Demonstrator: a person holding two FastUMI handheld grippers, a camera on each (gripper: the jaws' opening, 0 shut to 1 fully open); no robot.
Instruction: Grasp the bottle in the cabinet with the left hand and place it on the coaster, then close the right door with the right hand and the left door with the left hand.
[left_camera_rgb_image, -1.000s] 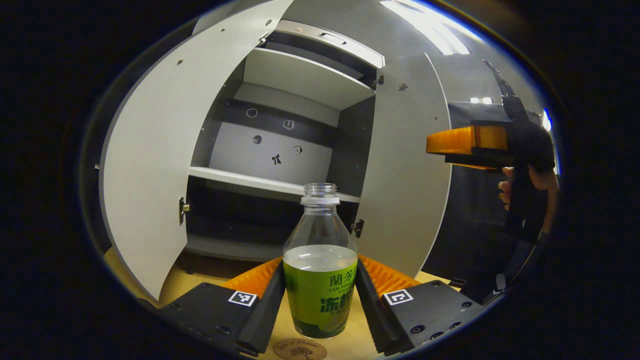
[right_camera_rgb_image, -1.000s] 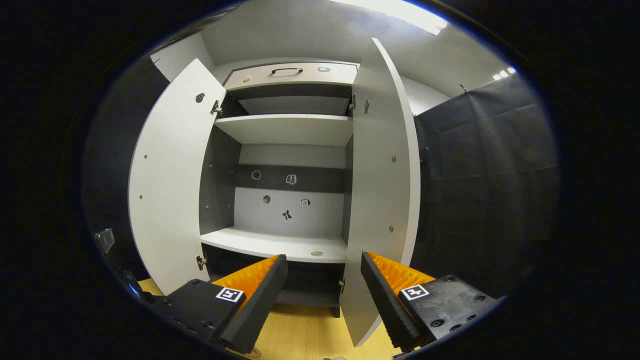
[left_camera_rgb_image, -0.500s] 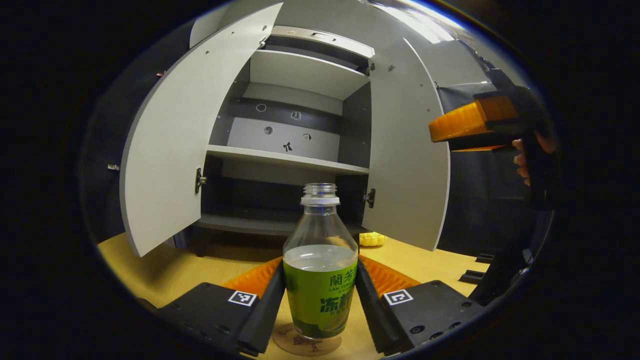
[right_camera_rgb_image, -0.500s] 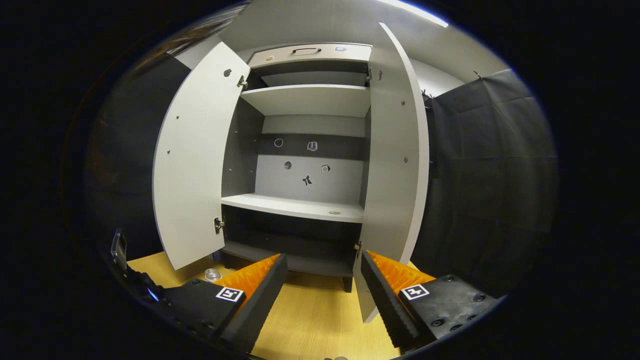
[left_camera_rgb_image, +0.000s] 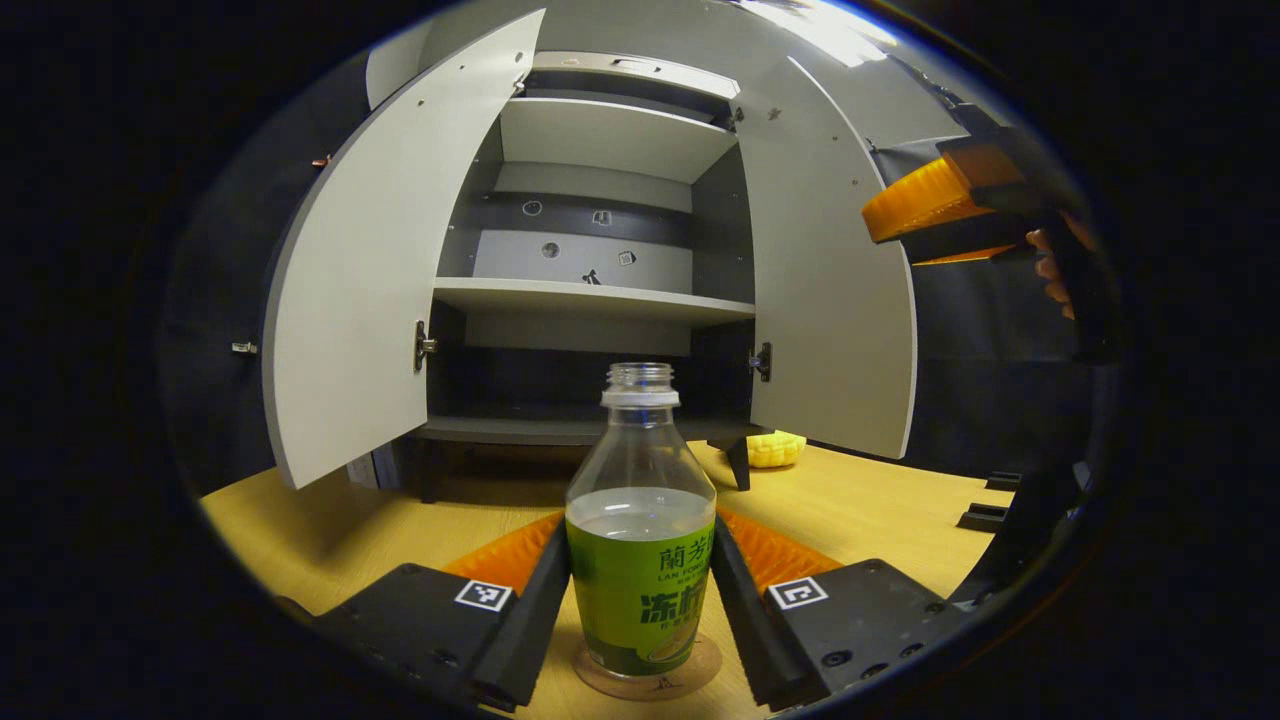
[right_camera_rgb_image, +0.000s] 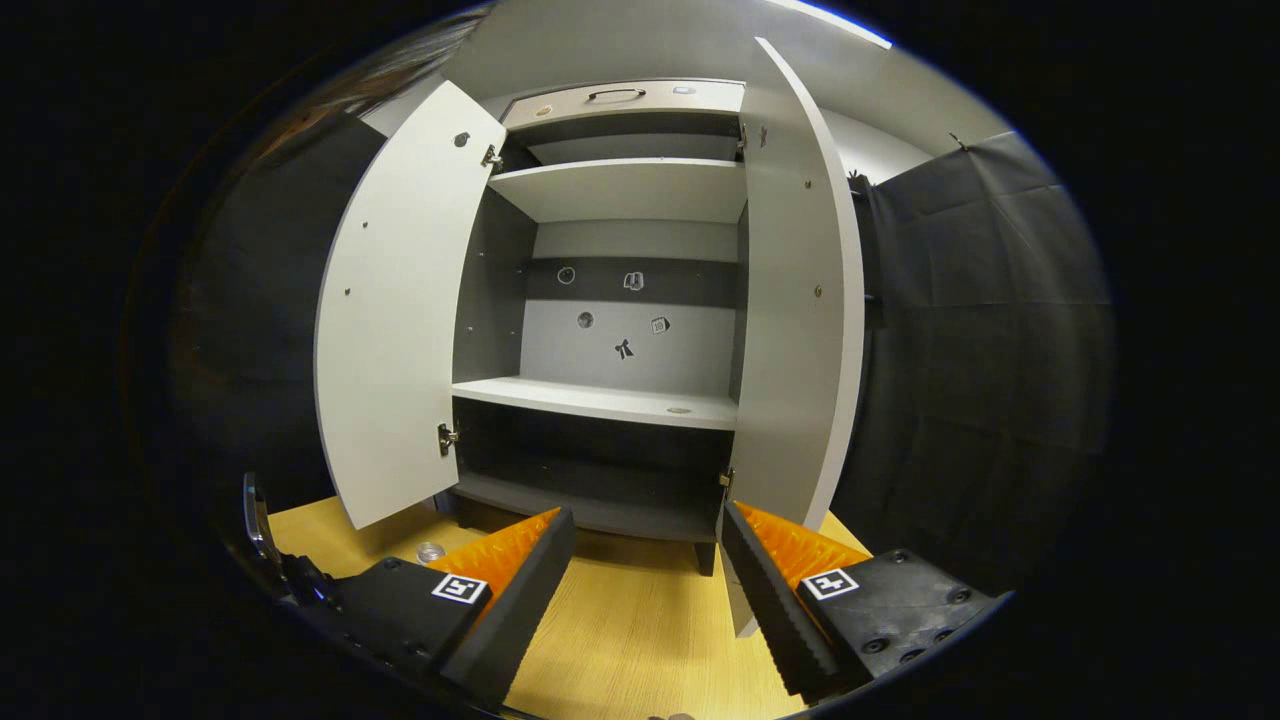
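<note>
Wooden table (left_camera_rgb_image: 880, 510) | bottle (left_camera_rgb_image: 640, 560) on coaster (left_camera_rgb_image: 646, 676) | left gripper (left_camera_rgb_image: 640, 600) clamping it

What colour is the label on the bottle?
Green, on the bottle; clearest in the left gripper view.

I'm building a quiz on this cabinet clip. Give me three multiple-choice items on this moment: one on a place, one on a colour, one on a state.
1. Where does the bottle stand?
A. on the middle shelf
B. on the coaster on the table
C. on the cabinet floor

2. What colour is the bottle's label?
A. green
B. red
C. blue

3. How are the cabinet's two doors?
A. both shut
B. only the left door open
C. both open

Answers: 1 B, the round coaster shows under its base, between the left tool's fingers. 2 A, a green wrap covers its lower half. 3 C, the left door and right door swing outward, baring the shelves.
</note>
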